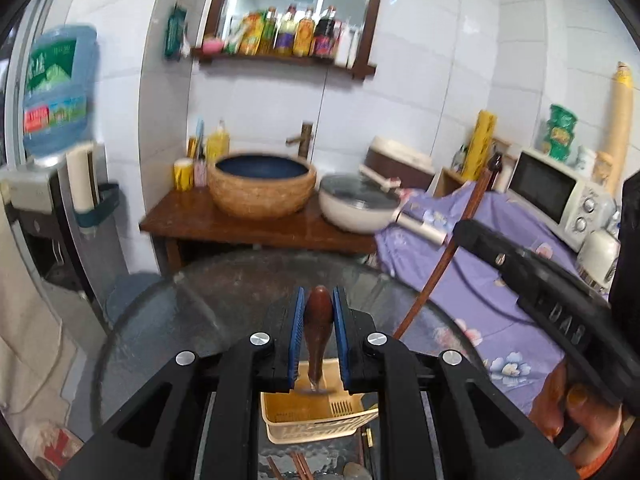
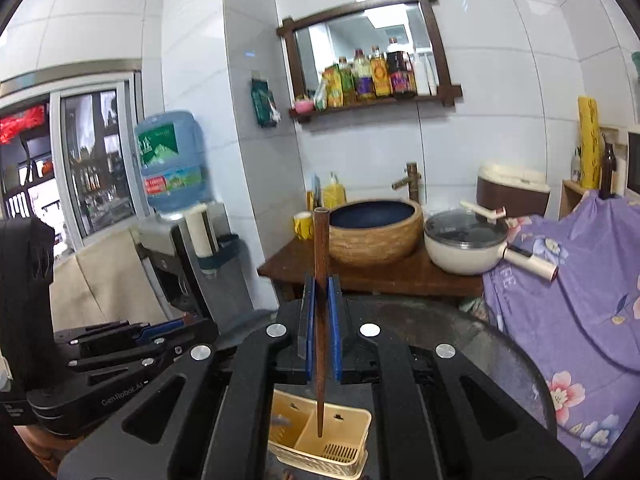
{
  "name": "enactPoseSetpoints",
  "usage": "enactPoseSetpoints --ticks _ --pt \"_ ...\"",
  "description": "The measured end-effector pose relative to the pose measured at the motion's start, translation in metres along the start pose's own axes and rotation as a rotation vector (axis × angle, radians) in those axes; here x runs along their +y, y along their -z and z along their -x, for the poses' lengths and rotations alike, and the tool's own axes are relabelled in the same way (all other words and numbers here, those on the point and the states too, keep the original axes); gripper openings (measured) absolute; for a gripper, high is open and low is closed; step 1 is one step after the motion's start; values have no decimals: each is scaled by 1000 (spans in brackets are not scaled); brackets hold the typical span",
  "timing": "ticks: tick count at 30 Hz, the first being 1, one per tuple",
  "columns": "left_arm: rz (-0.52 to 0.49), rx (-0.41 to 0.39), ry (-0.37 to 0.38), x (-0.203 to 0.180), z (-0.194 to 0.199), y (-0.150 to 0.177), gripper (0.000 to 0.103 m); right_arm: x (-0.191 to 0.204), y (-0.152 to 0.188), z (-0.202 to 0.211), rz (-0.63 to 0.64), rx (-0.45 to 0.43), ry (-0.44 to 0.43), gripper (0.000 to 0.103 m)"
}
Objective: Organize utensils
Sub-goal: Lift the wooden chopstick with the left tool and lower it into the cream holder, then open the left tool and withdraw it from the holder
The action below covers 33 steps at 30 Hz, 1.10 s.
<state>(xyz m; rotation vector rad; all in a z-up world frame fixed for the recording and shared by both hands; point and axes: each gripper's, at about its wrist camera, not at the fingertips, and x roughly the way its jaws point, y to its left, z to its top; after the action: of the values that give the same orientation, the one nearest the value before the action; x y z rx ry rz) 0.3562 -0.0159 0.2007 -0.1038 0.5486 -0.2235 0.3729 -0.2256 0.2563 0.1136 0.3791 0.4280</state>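
Clamping a wooden-handled utensil (image 1: 318, 328) and a chopstick (image 2: 321, 320) — hovering both over the yellow caddy (image 2: 320, 446) below, leaving loose chopsticks (image 1: 298, 466) beneath.

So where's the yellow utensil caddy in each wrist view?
Left wrist: yellow utensil caddy at bottom centre, below the left claw, which grips a wooden-handled utensil.
Right wrist: caddy at bottom centre, under the right claw and its wooden chopstick.
Shared landmark: woven-sided blue basin.
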Motion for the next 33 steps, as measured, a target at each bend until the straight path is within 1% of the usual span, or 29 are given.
enactPoseSetpoints --ticks 2,3,4,6,9,12,16,21,22,23,24,25,26,27,28,29,30,31,32,33 --pt "9 22 -5 5 -14 10 15 -3 20 -17 -4 33 10 7" --pt "5 35 -21 7 -21 16 15 -4 30 -26 -3 51 10 7" --pt "7 48 -23 9 -28 21 15 -5 37 -30 -5 59 12 7" --pt "33 85 -3 16 -40 29 15 -8 53 -39 -13 88 14 7" --pt "35 107 -21 21 -52 38 14 -12 70 -50 -22 118 11 7" --pt "40 135 -34 26 -65 49 14 -16 81 -57 -23 144 14 7" --pt "63 165 -27 31 -78 57 14 -26 89 -61 -53 151 23 7" --pt "45 172 -35 28 -86 66 15 -36 94 -63 -79 159 33 8" --pt "46 165 -37 27 -86 66 18 -37 95 -63 -82 161 32 8" --pt "47 157 -38 27 -84 66 22 -38 97 -63 -85 166 29 11" --pt "50 142 -37 26 -78 67 37 -39 99 -61 -86 163 27 23" --pt "58 125 -32 27 -73 67 57 -39 99 -57 -83 155 29 35" --pt "71 102 -26 29 -65 68 65 -39 101 -51 -80 133 40 64" --pt "91 61 -17 32 -52 70 74 -39 102 -41 -82 99 59 72" --pt "104 26 -12 34 -40 73 80 -39 104 -31 -80 74 73 72" --pt "106 13 -11 35 -34 75 83 -37 107 -21 -69 59 89 72" --pt "105 -4 -13 38 -25 80 89 -35 110 -13 -54 55 93 72" --pt "104 -11 -21 40 -18 87 92 -34 114 -6 -44 53 89 72" --pt "104 -12 -39 43 -12 95 93 -33 121 1 -37 56 85 76" --pt "104 -9 -55 46 -9 103 94 -33 127 5 -32 63 86 86"
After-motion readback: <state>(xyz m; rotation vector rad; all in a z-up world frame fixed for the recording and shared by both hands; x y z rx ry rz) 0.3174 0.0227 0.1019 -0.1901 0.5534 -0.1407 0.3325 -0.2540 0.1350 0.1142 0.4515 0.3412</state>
